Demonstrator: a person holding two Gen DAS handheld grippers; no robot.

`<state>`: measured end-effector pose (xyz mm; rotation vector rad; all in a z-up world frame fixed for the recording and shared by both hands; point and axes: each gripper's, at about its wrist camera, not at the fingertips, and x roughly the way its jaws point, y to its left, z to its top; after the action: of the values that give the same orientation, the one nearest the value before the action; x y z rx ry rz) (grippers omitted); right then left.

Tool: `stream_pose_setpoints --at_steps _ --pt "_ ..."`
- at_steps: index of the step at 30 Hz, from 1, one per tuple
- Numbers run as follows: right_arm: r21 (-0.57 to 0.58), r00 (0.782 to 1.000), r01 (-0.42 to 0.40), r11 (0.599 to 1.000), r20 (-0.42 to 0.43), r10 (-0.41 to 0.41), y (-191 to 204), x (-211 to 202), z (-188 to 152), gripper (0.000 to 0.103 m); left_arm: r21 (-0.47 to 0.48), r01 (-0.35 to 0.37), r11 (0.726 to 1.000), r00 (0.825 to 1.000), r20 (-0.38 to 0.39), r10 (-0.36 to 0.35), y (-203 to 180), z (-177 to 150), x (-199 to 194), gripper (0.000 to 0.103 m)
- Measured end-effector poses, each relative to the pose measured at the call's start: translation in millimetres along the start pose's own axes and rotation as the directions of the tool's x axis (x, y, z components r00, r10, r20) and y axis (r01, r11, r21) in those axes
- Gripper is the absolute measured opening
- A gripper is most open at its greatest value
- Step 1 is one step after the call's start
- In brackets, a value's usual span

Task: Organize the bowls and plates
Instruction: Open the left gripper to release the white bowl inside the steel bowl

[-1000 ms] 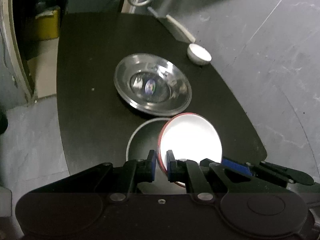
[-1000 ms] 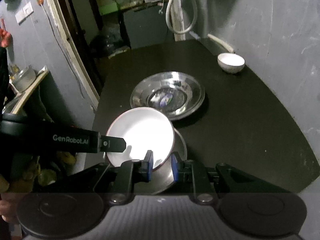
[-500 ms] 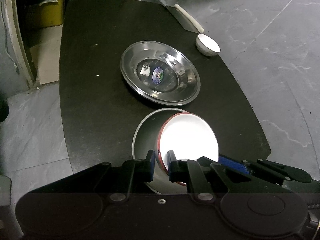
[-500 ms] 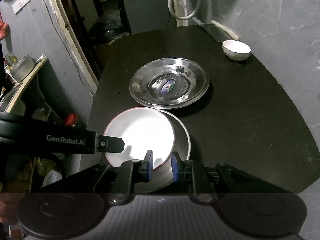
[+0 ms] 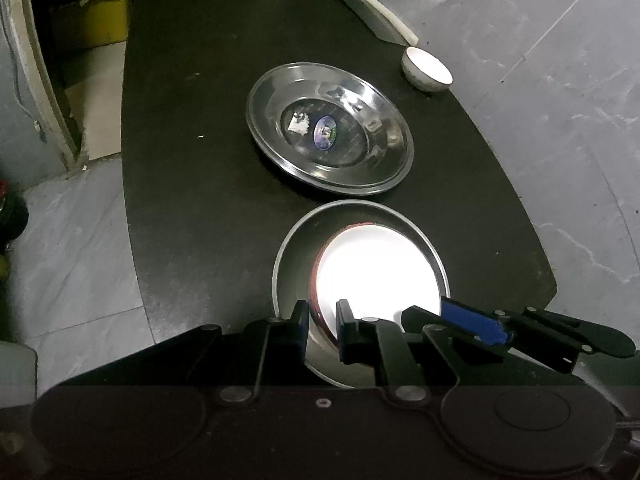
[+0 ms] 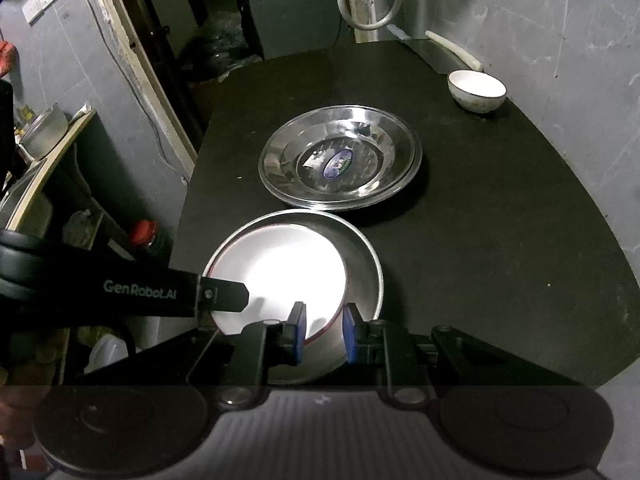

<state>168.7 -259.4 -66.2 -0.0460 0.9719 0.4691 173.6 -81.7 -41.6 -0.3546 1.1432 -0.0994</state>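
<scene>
Starting on the left: the left gripper (image 5: 322, 318) has its fingers pinched on the near rim of the white plate with the red edge (image 5: 376, 268), one finger inside the rim and one outside. That plate sits inside the shallow steel plate (image 5: 296, 256) at the near end of the dark surface (image 5: 192, 160), looks like it's resting there or just about touching down, pushed toward one side rather than centred. Makes sense, smaller one nests in the bigger one.

Right side of the same plate: the right gripper (image 6: 323, 328) straddles the rim too, but there's visible daylight next to the outer finger, so I'd call it loosened, not clamping. Two grips on opposite sides probably kept the plate level on the way in.

Further back sits the big steel dish (image 6: 340, 160) with a sticker in it, just beyond the nested pair, and a small white bowl (image 6: 476, 90) is off at the far right by the wall, well apart, not yet stacked.
</scene>
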Motion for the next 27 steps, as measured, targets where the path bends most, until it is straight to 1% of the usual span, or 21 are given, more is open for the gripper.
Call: stream_pose_setpoints --at_steps 3,6,15,17,19,22,26,27 --pt "0.002 1.000 -0.001 1.000 -0.003 0.001 -1 1 0 0.022 0.000 -0.005 1.000 1.000 -0.003 0.005 0 0 1 0.015" --pt "0.004 1.000 -0.007 1.000 -0.002 0.007 -1 1 -1 0.021 0.000 -0.004 1.000 1.000 -0.003 0.004 0 0 1 0.018" --pt "-0.008 1.000 -0.009 1.000 0.009 0.009 1 0 -1 0.021 0.016 -0.016 1.000 1.000 0.012 0.016 -1 0 -2 0.018" --pt "-0.008 1.000 -0.009 1.000 0.011 0.009 1 0 -1 0.022 0.021 -0.019 1.000 1.000 0.021 0.019 -2 1 -4 0.021" --pt "-0.008 1.000 -0.008 1.000 0.013 0.009 1 -1 -1 0.023 0.020 -0.012 1.000 1.000 0.029 0.011 -3 1 -6 0.027" --pt "-0.005 1.000 -0.005 1.000 0.022 0.005 0 -3 -1 0.026 0.018 -0.011 1.000 0.999 0.037 0.010 -3 1 -9 0.029" --pt "-0.008 0.999 -0.003 1.000 0.039 0.003 -1 -7 -2 0.029 0.012 -0.013 1.000 0.998 0.060 0.012 -3 2 -16 0.037" --pt "-0.010 0.999 -0.004 1.000 0.043 0.004 -1 -8 -2 0.030 0.012 -0.015 1.000 0.998 0.067 0.014 -3 2 -18 0.038"
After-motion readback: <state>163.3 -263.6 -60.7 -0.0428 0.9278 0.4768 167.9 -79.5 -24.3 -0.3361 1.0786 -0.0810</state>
